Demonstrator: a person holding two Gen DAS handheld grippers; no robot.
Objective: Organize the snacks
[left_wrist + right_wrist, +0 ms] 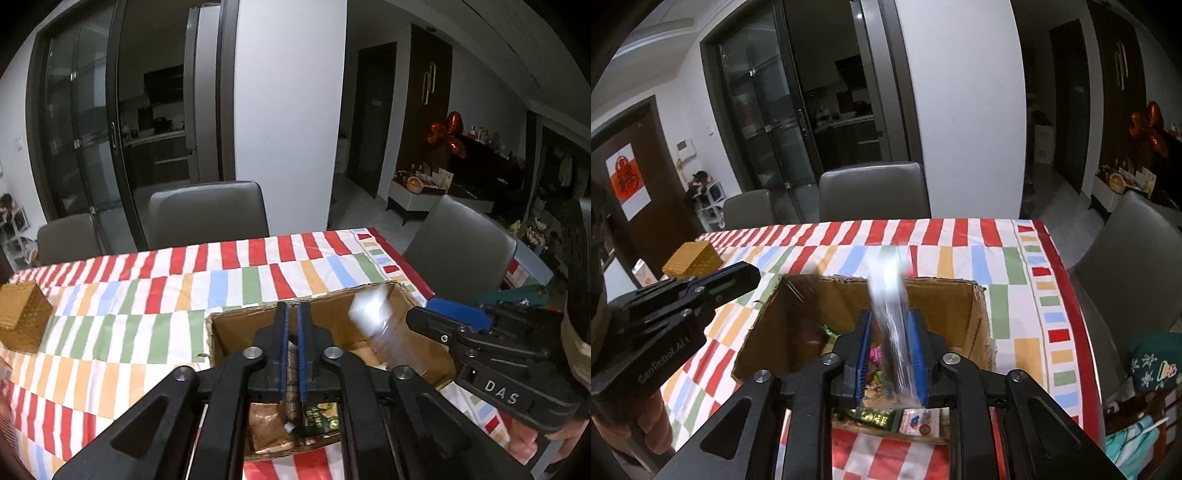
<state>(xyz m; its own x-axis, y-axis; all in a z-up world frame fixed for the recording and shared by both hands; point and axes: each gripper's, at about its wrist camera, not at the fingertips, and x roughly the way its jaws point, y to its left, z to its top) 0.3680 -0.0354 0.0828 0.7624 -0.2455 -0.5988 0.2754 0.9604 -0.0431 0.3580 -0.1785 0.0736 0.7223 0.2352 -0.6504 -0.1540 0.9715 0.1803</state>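
Right gripper (893, 354) pads pinch a clear, shiny wrapper (888, 295) that stands up between them, held over the open cardboard box (979, 314), likely for dropping in. Left gripper (292, 350) is nearly closed with nothing clearly held, also above the box; packaged snacks (875, 415) lie directly below both.

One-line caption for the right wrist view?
Right gripper holds a clear plastic packet over the snack-filled cardboard box on the striped tablecloth.

clear wrapper (892, 317) motion-blurred, perhaps plastic, box (975, 314) contents half hidden
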